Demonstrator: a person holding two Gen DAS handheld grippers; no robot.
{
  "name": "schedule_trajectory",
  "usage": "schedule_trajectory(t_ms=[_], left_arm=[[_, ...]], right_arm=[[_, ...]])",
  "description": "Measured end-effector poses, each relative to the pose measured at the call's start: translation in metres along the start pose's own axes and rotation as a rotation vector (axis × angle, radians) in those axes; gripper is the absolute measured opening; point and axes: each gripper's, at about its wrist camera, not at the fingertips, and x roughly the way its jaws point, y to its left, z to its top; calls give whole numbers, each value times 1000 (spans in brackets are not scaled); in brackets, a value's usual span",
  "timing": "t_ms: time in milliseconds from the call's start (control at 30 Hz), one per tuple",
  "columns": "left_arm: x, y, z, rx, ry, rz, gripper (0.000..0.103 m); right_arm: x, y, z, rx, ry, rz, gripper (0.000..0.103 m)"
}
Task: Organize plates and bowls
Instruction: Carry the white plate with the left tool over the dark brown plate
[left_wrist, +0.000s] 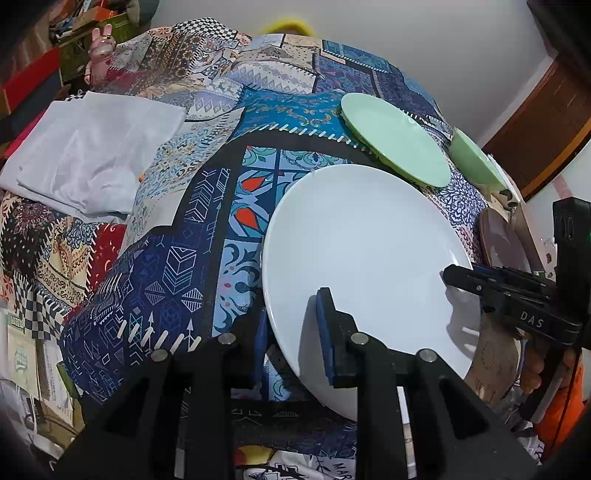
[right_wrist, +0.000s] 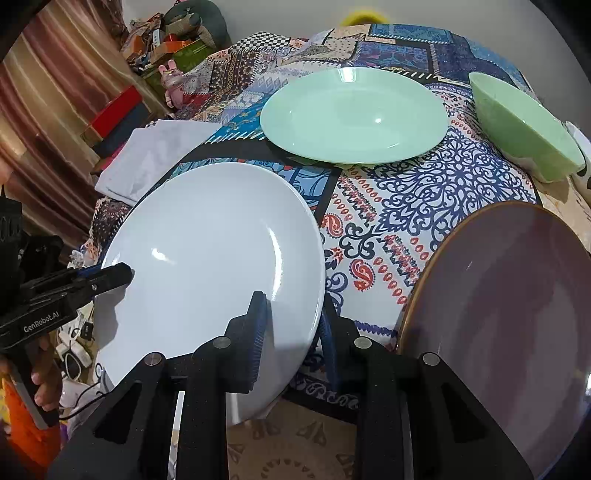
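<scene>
A large white plate (left_wrist: 362, 251) (right_wrist: 214, 251) lies over the near edge of the patchwork-covered table (right_wrist: 406, 192). My left gripper (left_wrist: 293, 334) is shut on its left rim, one pad on top and one beneath. My right gripper (right_wrist: 293, 334) is shut on the opposite rim in the same way. Each gripper shows in the other's view: the right gripper (left_wrist: 458, 277) and the left gripper (right_wrist: 118, 275). A pale green plate (right_wrist: 354, 114) (left_wrist: 395, 136) sits behind the white one. A green bowl (right_wrist: 524, 125) (left_wrist: 476, 158) stands at the far right.
A mauve plate with a brown rim (right_wrist: 509, 314) (left_wrist: 502, 240) lies at the near right, beside my right gripper. A folded white cloth (left_wrist: 88, 147) (right_wrist: 147, 158) rests on the table's left side. Boxes and clutter (right_wrist: 162, 44) crowd the floor beyond the far left corner.
</scene>
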Motion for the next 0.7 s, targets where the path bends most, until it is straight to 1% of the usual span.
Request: schedule_trajectory(t_ms=[267, 433, 700], left_arm=[[-6, -13, 1, 37, -34, 61, 25], [-11, -20, 5, 32, -39, 46, 26], [-30, -43, 14, 70, -102, 32, 26]], right_arm=[[-6, -1, -1, -1, -22, -4, 25], [-19, -2, 0, 0, -64, -14, 25], [-49, -11, 2, 17, -138, -27, 25]])
